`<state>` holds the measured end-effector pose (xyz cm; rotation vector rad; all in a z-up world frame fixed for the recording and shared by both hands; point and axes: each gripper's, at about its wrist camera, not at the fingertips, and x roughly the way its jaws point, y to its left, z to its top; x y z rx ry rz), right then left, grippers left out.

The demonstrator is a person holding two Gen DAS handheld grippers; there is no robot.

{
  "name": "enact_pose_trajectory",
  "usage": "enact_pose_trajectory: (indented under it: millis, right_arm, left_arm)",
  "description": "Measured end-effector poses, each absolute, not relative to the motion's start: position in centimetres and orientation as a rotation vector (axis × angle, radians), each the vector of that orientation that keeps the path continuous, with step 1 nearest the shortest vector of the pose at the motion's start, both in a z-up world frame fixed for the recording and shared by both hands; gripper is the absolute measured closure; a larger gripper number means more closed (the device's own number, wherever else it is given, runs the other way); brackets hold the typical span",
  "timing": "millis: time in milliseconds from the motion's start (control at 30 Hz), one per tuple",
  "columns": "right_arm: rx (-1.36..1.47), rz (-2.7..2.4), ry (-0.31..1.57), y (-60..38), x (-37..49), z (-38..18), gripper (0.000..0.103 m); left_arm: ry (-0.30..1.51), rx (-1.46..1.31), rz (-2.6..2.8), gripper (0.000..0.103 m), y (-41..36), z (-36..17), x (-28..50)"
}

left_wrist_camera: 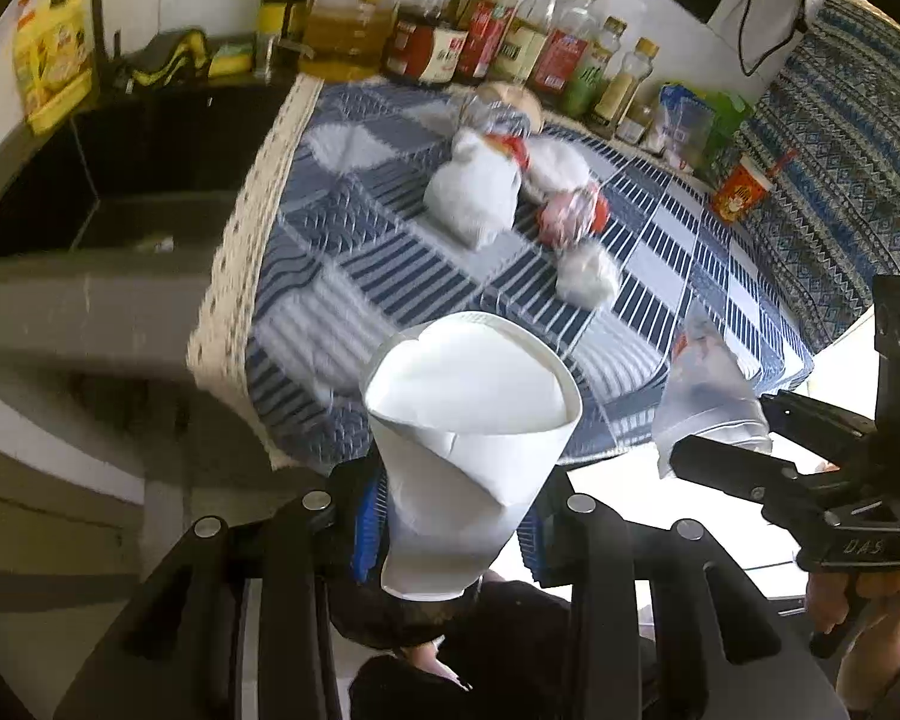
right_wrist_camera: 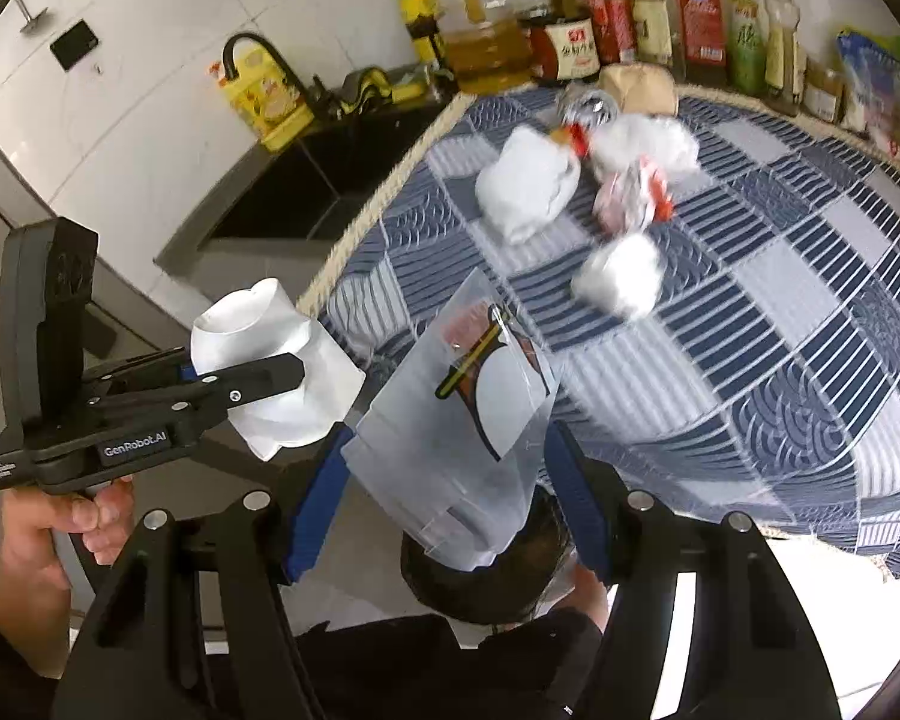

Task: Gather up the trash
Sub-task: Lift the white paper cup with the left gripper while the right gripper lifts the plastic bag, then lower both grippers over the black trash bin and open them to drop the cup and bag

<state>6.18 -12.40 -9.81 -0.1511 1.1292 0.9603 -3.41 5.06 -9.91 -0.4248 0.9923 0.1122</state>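
My left gripper (left_wrist_camera: 456, 516) is shut on a crushed white paper cup (left_wrist_camera: 468, 438), held off the table's near edge; it also shows in the right wrist view (right_wrist_camera: 276, 372). My right gripper (right_wrist_camera: 450, 480) is shut on a clear plastic wrapper (right_wrist_camera: 468, 420) with a red and black print; the wrapper also shows in the left wrist view (left_wrist_camera: 708, 396). On the blue checked tablecloth (right_wrist_camera: 780, 330) lie a white crumpled bag (right_wrist_camera: 528, 186), a red and white wrapper (right_wrist_camera: 630, 192), a crumpled tissue (right_wrist_camera: 618, 276) and another white bag (right_wrist_camera: 648, 144).
A black sink (left_wrist_camera: 120, 180) with a black tap sits left of the table. Several sauce and oil bottles (right_wrist_camera: 570, 30) line the back wall. A red cup with a straw (left_wrist_camera: 741, 189) stands at the right. A dark bin opening (right_wrist_camera: 486, 588) lies below the grippers.
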Motion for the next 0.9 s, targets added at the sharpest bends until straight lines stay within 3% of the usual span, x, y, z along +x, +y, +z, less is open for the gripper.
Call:
enact_pose_trajectory:
  millis: [900]
  right_arm:
    - [-0.213, 0.985, 1.44, -10.0, 2.7, -26.0, 0.037]
  left_arm:
    - [1.308, -0.61, 0.171, 0.068, 4.8, -25.8, -7.0]
